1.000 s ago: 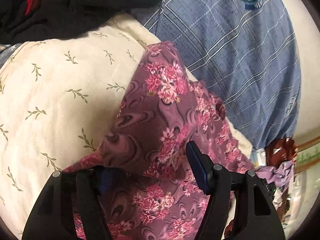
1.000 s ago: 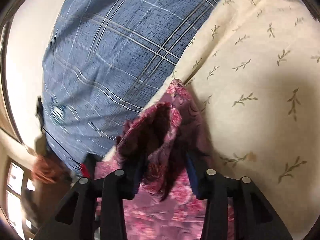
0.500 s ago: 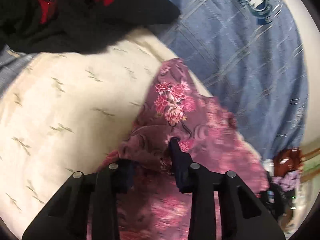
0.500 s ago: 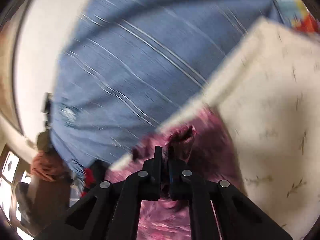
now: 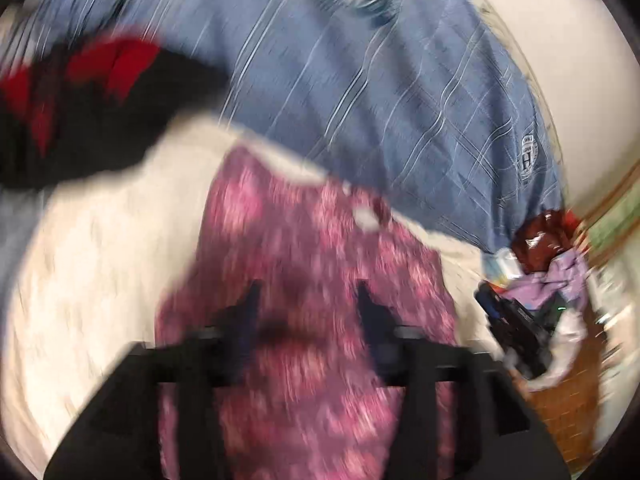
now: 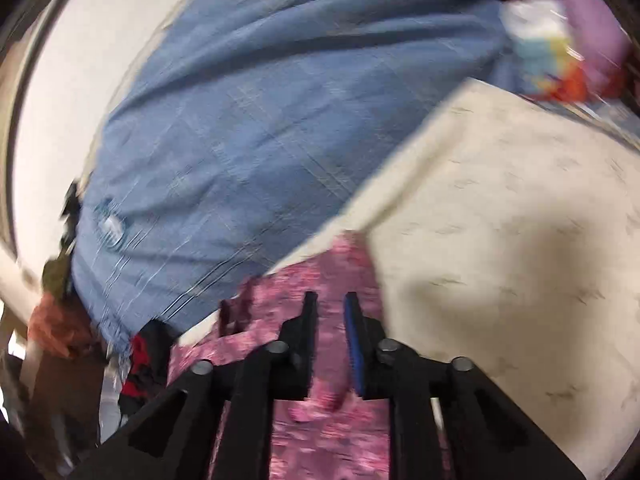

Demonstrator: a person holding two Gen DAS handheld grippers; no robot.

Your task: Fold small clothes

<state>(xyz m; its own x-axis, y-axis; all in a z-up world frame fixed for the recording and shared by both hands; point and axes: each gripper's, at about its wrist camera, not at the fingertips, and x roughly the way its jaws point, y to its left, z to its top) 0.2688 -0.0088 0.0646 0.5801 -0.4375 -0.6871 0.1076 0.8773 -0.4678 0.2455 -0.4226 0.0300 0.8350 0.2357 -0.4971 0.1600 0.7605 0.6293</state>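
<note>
A small purple garment with pink flowers [image 5: 308, 248] lies flat on a cream cloth with a leaf print [image 5: 100, 272]. My left gripper [image 5: 306, 300] is open above the garment and holds nothing. The frame is blurred by motion. In the right wrist view the same garment [image 6: 316, 288] lies under my right gripper [image 6: 330, 304], whose fingers stand a little apart with no cloth between the tips. The cream cloth [image 6: 500, 240] lies to the right of it.
A blue checked sheet [image 5: 380, 92] covers the bed beyond the cream cloth, also in the right wrist view [image 6: 260, 128]. A black and red garment [image 5: 80, 100] lies at the upper left. A heap of lilac and brown clothes [image 5: 548, 276] sits at the right.
Both grippers pinched the garment half a second ago, and have now let it go. The garment now lies flat. Both grippers have pulled back and are moving fast.
</note>
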